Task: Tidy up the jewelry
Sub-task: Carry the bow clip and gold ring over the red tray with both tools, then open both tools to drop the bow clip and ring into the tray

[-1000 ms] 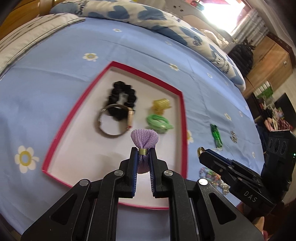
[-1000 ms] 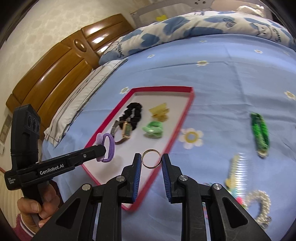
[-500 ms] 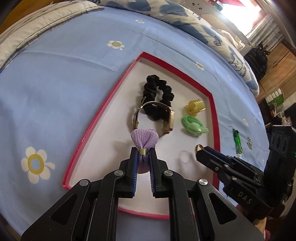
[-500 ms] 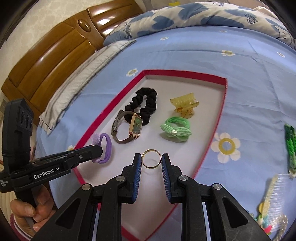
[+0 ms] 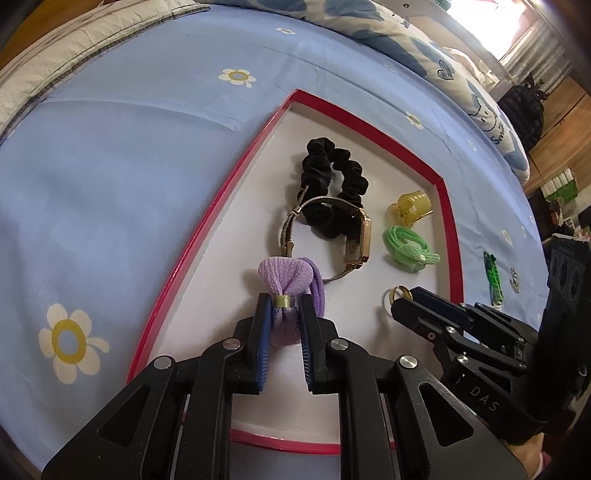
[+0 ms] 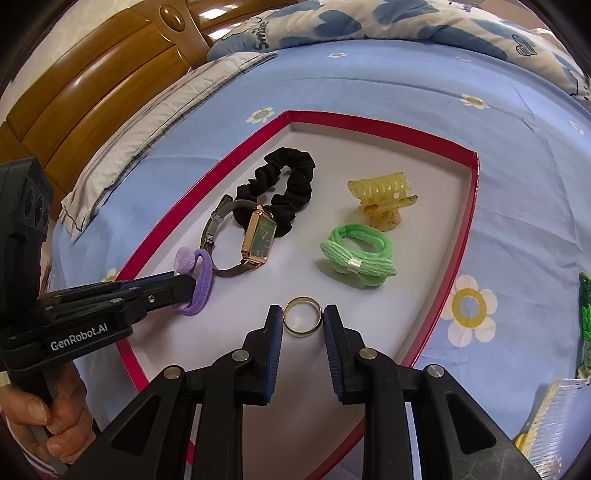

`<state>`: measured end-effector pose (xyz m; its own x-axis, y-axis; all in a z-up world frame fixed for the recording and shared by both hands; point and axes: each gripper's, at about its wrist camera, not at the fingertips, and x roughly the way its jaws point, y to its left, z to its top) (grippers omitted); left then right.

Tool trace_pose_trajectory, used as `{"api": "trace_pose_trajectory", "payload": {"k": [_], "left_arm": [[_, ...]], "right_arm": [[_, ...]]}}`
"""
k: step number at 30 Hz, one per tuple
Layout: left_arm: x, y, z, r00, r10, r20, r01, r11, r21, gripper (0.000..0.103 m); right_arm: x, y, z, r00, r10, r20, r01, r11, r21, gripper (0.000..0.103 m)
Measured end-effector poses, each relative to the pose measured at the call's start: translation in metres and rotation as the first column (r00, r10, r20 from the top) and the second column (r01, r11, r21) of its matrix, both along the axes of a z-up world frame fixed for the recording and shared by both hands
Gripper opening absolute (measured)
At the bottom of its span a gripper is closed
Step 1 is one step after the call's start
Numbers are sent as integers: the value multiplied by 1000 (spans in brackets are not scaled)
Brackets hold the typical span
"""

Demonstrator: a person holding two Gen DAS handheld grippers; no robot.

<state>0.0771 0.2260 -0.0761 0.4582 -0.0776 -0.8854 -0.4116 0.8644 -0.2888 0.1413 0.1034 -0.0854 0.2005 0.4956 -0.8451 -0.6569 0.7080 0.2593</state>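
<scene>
A red-rimmed white tray [image 5: 207, 229] [image 6: 469, 221] lies on the blue bedsheet. My left gripper [image 5: 283, 306] is shut on a purple bow hair tie [image 5: 286, 280] [image 6: 195, 273], low over the tray's near left part beside the watch [image 5: 354, 240] [image 6: 258, 236]. My right gripper [image 6: 302, 317] is shut on a gold ring [image 6: 302, 320] [image 5: 397, 295], low over the tray's near middle. The tray also holds a black scrunchie [image 5: 332, 184] [image 6: 284, 188], a yellow claw clip [image 5: 410, 206] [image 6: 382, 199] and a green bow hair tie [image 5: 408, 249] [image 6: 354, 258].
On the sheet right of the tray lie a green clip [image 5: 493, 273] [image 6: 585, 306], a small silver piece [image 5: 514, 280] and a pale comb [image 6: 550, 417]. Pillows [image 6: 369, 22] and a wooden headboard [image 6: 103, 85] stand at the far side.
Both grippers have moved forward and down over the tray, each still gripping its item. The tray contents now look closer.
</scene>
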Motion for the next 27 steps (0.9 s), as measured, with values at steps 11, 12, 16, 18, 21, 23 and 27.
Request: {"api": "trace_pose_trajectory", "payload": {"k": [11,12,16,18,21,23,27], "left_arm": [[-5,1,8,1000,18,7,-18,1000,22,34],[-6,1,9,1000,19,10,-19,1000,22,34],[-10,-2,16,999,22,26,-23,999,24,34],[-12,-4,21,999,21,33,-22,999,25,34],[-16,-9,26,999,20,44,-21,1000,22,34],[-19,-13,31,998,17,54,-18,1000,18,34],[-24,-26,38,997,2,72,-2,1000,4,34]], "right_arm": [[2,-6,4,1000,-18,-17,19,999,32,32],[1,-8,5,1000,-22,-18,22,999,36,33],[-2,-18,14,999,-41,-15,42,997,63,35],[-4,-25,20,999,-51,-11,51,996,78,35],[-9,-38,29,998,-70,-6,70,992,106,35],[-11,-48,35,996,-87,-5,87,989,123,36],[-15,-70,44,992,-122,-4,122,982,147,37]]}}
